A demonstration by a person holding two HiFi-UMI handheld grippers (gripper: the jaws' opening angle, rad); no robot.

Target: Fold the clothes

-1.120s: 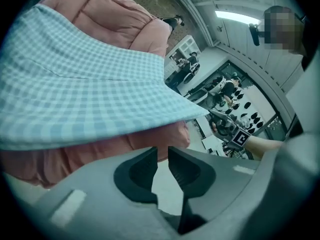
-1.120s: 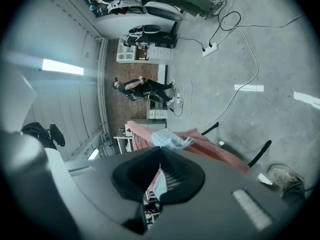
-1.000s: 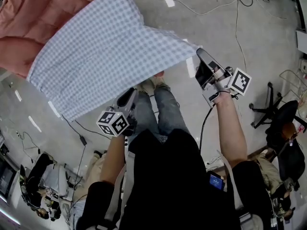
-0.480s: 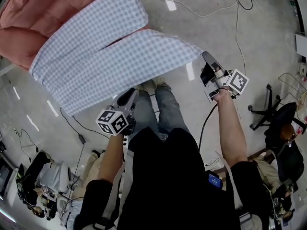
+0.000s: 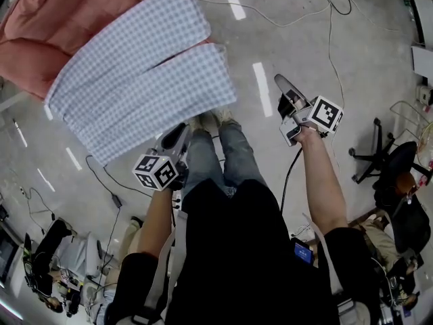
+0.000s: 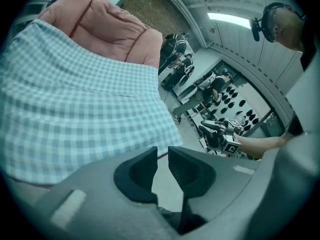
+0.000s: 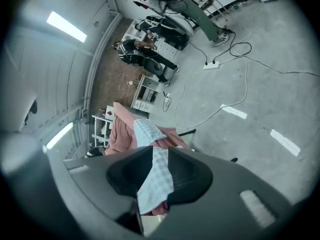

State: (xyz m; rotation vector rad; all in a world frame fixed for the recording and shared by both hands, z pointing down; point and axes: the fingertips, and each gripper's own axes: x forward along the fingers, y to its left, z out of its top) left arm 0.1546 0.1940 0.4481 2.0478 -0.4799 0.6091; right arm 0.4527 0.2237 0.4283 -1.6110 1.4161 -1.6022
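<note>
The fingers of my left gripper (image 6: 161,153) stand narrow, with the hem of the checked cloth (image 5: 135,80) at their tips; whether they pinch it I cannot tell. The fingers of my right gripper (image 7: 160,154) have just been opening, a small gap, clear of the cloth. Farther off, the cloth drapes over a pink cushion (image 5: 40,32).

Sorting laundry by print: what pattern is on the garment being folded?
The garment is a small light blue-and-white gingham check. The head view shows it best.

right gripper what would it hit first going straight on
Likely the checked cloth, showing in the gap of the right gripper's jaws, which have just been opening and don't pinch it; depth unclear.
</note>
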